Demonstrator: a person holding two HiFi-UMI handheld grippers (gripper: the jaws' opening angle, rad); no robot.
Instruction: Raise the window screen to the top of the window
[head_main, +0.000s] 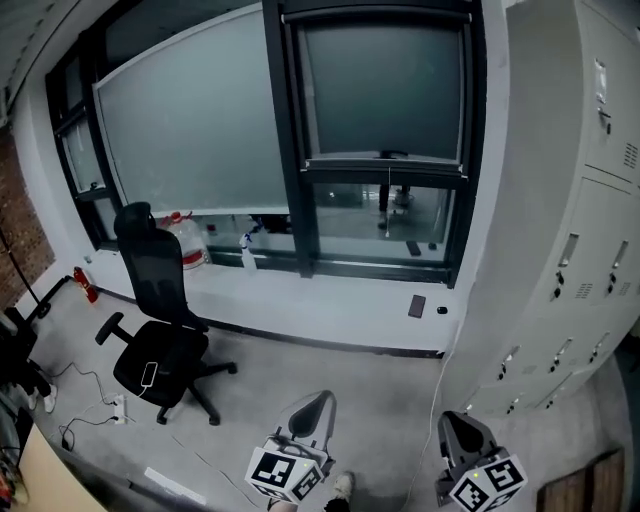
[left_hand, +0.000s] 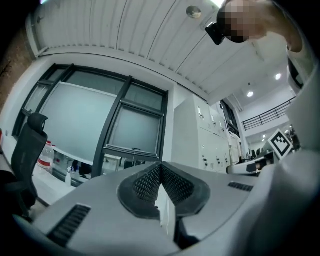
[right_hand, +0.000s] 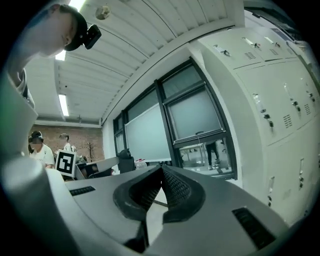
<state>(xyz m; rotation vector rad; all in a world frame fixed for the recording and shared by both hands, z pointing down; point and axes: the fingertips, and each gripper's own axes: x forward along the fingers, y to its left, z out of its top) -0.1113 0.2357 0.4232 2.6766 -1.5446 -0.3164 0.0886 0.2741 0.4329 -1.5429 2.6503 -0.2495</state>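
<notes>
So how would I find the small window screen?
Find the tall white lockers on the right. Just left of them is a narrow dark-framed window with the grey window screen in it. Unlike the wide screen beside it, it's narrow, with a cord dangling from its bottom bar.

Your left tongs (left_hand: 160, 172) are pale grey plastic, with black pads (left_hand: 144, 184) stamped in a fine dotted grid. Your right tongs (right_hand: 161, 172) match: grey shell, black studded pads. Each carries a cube of black-and-white square markers (head_main: 288, 472). The flat window screen (head_main: 385, 90) is a dull grey-green, set in a near-black metal frame (head_main: 290, 150). The wide blind (head_main: 190, 125) on the neighbouring pane is a paler grey-green. The tall metal lockers (head_main: 570, 200) are off-white. The swivel office chair (head_main: 160, 310) is black, the smooth floor (head_main: 340, 385) mid grey and the window sill (head_main: 330, 300) white. The wall at the far left (head_main: 20, 230) is red brick.
</notes>
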